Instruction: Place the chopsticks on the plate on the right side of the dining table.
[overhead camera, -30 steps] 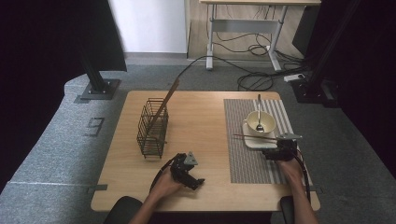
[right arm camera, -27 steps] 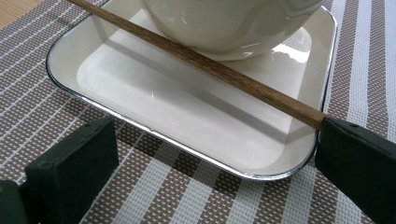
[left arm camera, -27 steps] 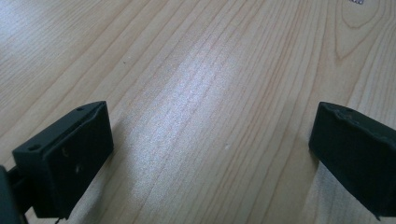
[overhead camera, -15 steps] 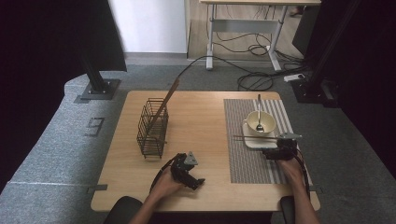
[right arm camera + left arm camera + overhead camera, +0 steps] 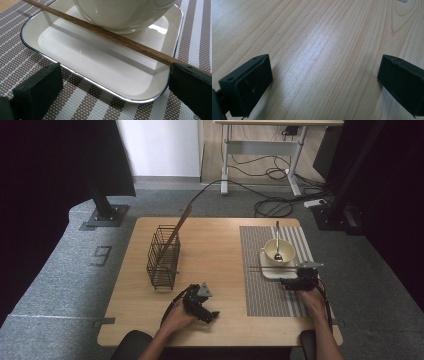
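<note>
On the striped brown placemat [image 5: 267, 285], the right gripper [image 5: 112, 85] gapes before the white square enamel tray [image 5: 62, 53]; the left gripper [image 5: 324, 82] spreads wide over the bare wooden table [image 5: 317, 37].

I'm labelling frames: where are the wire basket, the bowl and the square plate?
wire basket [image 5: 163, 260], high view, its front mesh wall.
bowl [image 5: 274, 249], high view, its inner wall.
square plate [image 5: 82, 60], right gripper view, its bare floor.
</note>
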Demonstrator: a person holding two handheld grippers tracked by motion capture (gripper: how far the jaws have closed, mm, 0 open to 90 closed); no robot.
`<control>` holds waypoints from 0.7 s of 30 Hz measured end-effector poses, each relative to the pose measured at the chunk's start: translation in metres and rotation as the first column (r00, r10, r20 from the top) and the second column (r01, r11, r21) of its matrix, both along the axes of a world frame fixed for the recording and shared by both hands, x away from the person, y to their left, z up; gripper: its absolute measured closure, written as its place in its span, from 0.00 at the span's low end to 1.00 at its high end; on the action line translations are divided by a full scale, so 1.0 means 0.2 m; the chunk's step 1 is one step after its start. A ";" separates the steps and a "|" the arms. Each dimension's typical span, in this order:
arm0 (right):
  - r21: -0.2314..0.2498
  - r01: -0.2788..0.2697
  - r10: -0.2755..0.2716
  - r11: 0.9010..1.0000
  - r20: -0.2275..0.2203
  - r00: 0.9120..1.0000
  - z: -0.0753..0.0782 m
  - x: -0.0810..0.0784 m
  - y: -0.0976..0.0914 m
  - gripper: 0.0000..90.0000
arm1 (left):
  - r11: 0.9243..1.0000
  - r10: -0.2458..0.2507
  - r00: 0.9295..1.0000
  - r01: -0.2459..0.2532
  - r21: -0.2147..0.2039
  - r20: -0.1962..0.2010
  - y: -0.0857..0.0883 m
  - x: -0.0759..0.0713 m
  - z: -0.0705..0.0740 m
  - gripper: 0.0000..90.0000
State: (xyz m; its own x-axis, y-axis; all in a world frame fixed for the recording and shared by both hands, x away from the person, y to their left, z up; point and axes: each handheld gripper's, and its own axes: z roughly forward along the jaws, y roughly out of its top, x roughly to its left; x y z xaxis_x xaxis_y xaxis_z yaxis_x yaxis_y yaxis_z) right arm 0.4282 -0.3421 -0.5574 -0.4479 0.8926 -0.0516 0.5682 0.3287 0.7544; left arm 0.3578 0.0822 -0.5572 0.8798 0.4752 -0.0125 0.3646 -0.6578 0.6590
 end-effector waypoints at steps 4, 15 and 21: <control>0.000 0.002 -0.002 1.000 0.000 1.000 0.00 0.00 0.00 0.00 | 1.000 0.000 1.000 0.000 0.000 0.000 0.00 0.00 0.00 0.00; -0.003 0.002 -0.002 1.000 0.002 1.000 0.00 0.00 0.00 0.00 | 1.000 0.001 1.000 -0.001 0.000 0.000 0.00 0.00 0.00 0.00; -0.007 -0.009 0.009 1.000 0.005 1.000 0.02 -0.02 0.01 0.00 | 1.000 0.000 1.000 0.000 0.000 0.000 0.00 0.00 0.00 0.00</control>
